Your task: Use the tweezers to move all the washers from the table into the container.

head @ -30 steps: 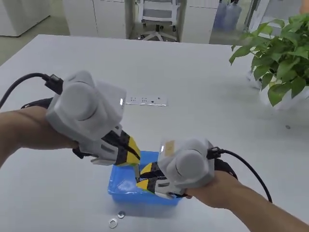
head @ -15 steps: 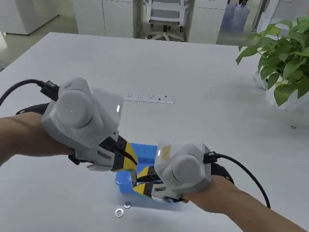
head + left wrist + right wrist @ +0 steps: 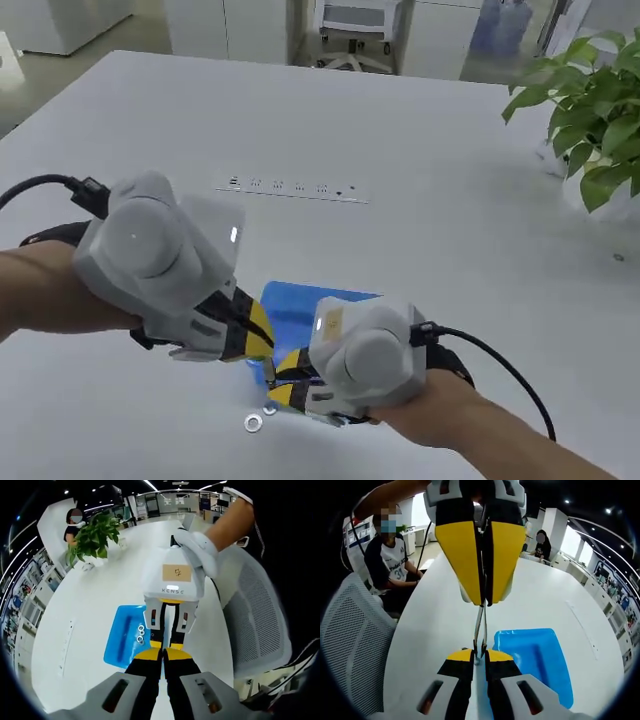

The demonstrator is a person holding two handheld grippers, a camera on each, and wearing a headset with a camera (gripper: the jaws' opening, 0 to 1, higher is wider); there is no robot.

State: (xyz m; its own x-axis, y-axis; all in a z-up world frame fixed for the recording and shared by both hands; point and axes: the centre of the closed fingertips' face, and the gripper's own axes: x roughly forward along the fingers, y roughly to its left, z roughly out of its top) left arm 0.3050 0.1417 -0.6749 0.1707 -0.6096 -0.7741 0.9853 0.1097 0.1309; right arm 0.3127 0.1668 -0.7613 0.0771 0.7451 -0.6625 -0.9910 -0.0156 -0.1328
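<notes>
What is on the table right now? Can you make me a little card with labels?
tool: tweezers, reaching from one gripper to the other
left gripper: shut on one end of the tweezers
right gripper: shut on the other end, pointing down at the table
box: blue container, just beyond the grippers
washers: two on the table, outside the container, close to its near side
other things: socket strip, potted plant

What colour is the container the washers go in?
Blue: the container is a plain blue tray, clearest in the right gripper view.
</notes>
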